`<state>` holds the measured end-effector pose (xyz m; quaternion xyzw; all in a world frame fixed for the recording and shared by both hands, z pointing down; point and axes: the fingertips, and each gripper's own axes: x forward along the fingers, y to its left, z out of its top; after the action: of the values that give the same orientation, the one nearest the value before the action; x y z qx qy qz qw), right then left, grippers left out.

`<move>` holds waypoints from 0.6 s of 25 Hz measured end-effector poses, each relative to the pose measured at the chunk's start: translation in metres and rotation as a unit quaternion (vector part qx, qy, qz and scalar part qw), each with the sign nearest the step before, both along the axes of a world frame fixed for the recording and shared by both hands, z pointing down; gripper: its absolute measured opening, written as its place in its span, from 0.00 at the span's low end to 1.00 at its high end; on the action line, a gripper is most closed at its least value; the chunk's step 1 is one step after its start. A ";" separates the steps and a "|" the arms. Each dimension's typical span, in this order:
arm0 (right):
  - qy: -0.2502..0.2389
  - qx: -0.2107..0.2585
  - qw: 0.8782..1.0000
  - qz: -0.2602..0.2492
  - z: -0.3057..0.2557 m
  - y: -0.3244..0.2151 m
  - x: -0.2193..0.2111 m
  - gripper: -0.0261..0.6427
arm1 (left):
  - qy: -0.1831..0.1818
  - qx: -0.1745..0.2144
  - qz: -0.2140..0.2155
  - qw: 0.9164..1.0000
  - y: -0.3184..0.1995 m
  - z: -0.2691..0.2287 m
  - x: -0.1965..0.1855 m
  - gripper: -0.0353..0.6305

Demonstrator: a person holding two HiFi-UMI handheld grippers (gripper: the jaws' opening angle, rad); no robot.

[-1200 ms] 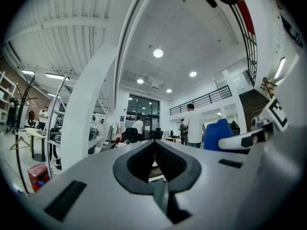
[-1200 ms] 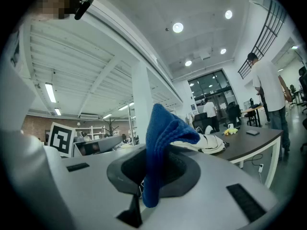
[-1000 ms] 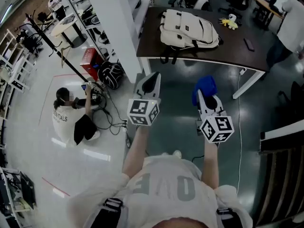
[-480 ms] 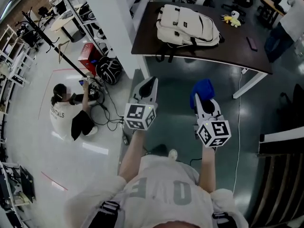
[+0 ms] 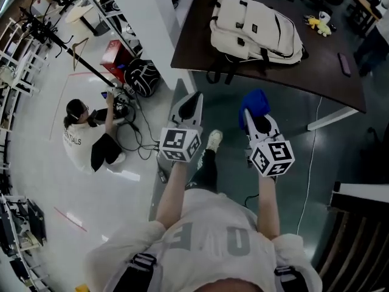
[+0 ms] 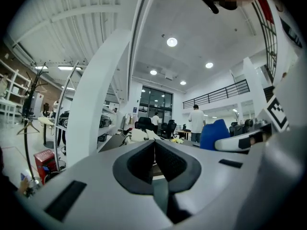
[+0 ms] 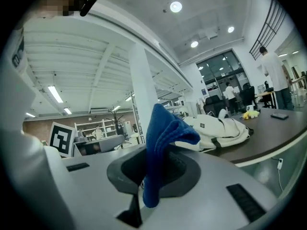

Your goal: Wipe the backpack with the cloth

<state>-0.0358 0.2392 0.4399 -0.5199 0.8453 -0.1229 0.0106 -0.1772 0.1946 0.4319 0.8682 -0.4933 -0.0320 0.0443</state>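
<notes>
A cream-white backpack (image 5: 255,32) with black straps lies on a dark table (image 5: 194,47) ahead of me; it also shows in the right gripper view as the backpack (image 7: 218,128). My right gripper (image 5: 250,113) is shut on a blue cloth (image 5: 254,102), which stands up from the jaws as the cloth (image 7: 160,147). My left gripper (image 5: 193,101) is shut with nothing between its jaws, seen close as the left gripper (image 6: 154,147). Both grippers hang in the air short of the table's near edge.
A white pillar (image 5: 161,17) stands left of the table. A person (image 5: 85,142) sits on the floor at the left among cables and a black bag (image 5: 141,78). A yellow toy (image 5: 320,23) and a dark flat object (image 5: 344,64) lie on the table's right end.
Both grippers and I have moved closer to the table; the backpack looks larger and nearer. The cloth stays in the right gripper. My foot now shows between the arms.
</notes>
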 end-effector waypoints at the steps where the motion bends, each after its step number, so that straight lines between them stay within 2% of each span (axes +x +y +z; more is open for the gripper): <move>1: 0.007 -0.002 1.000 -0.010 0.003 -0.026 -0.008 0.10 | 0.007 -0.005 -0.002 1.000 -0.022 0.005 -0.002 0.06; 8: 0.040 -0.026 0.998 -0.043 0.012 -0.221 -0.058 0.10 | 0.017 -0.018 0.009 1.000 -0.208 0.006 -0.010 0.06; 12: 0.039 -0.050 0.997 -0.054 0.033 -0.292 -0.080 0.10 | 0.015 -0.022 0.022 0.999 -0.282 0.006 -0.003 0.06; 15: 0.075 -0.071 0.992 -0.068 0.061 -0.327 -0.095 0.10 | 0.008 -0.035 0.029 0.999 -0.313 0.023 0.011 0.06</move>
<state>-0.1307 -0.0882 0.5013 -0.4682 0.8663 -0.1434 -0.0985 -0.1657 -0.1187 0.4548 0.8799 -0.4680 -0.0206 0.0800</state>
